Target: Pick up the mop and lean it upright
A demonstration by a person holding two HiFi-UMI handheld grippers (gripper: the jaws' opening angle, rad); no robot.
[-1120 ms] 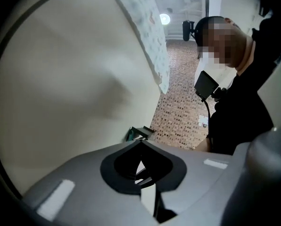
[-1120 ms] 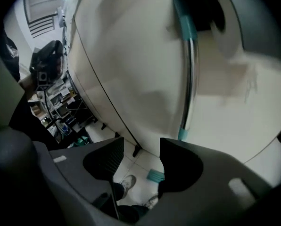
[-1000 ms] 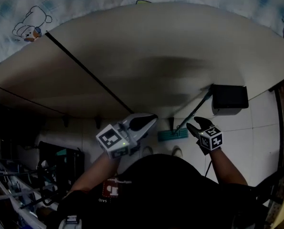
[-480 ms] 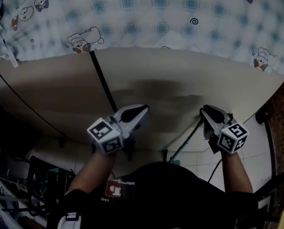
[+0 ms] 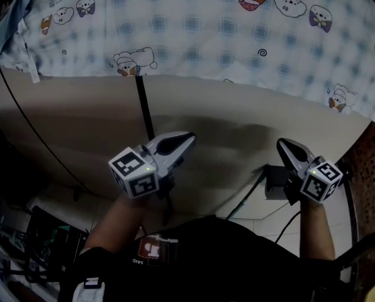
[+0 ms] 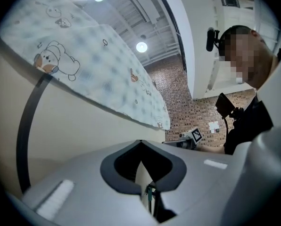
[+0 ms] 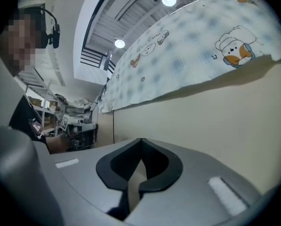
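The mop's thin dark handle (image 5: 245, 198) slants from the floor up to the beige panel (image 5: 219, 118); its head is hidden behind the person's body. My right gripper (image 5: 280, 143) is held above and right of the handle's top end, apart from it. In the right gripper view its jaws (image 7: 141, 140) are shut with nothing between them. My left gripper (image 5: 189, 136) hovers left of the handle, pointing at the panel. Its jaws (image 6: 140, 142) are also shut and empty, and a sliver of teal and dark shows through the slit below them.
A checked cloth (image 5: 194, 30) with cartoon prints hangs over the panel's top. A black strap (image 5: 143, 109) runs down the panel. A dark box (image 5: 274, 182) stands on the tiled floor by the handle. Cluttered shelving (image 5: 24, 244) fills the lower left.
The head view has tilted up, so the mop's teal head has dropped out of sight. My right gripper rose away from the handle and its jaws closed. My left gripper has hardly moved.
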